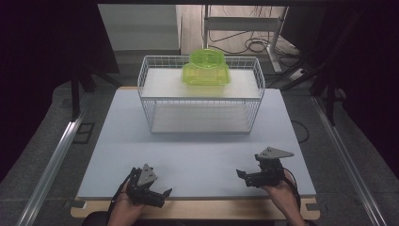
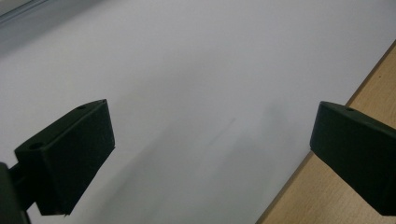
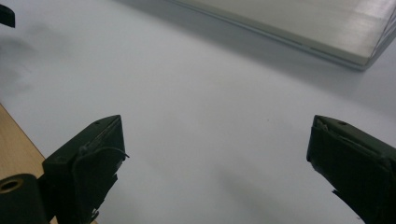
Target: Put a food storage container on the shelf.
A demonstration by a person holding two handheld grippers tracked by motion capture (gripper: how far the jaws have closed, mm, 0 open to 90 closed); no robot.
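At the near edge of the pale grey table mat (image 1: 197, 155), the left gripper (image 1: 162, 194) rests low in the person's left hand (image 1: 123, 209), its 2 black jaws spread wide with nothing between them. In the left gripper view those jaws stand far apart over bare mat, with the light wooden table edge (image 2: 355, 186) running under the right-hand jaw. The right gripper (image 1: 241, 175) sits in the person's right hand (image 1: 282, 193), also near the front of the mat and well apart from the left one; its jaws are likewise wide open and hold nothing.

Far from both grippers, at the back of the mat, stands a white wire basket rack (image 1: 201, 94) with 2 white shelf boards. A translucent lime-green plastic container (image 1: 206, 68) with a rounded raised top sits on the upper board, toward the rear.

No brand, label or writing is legible on any item.
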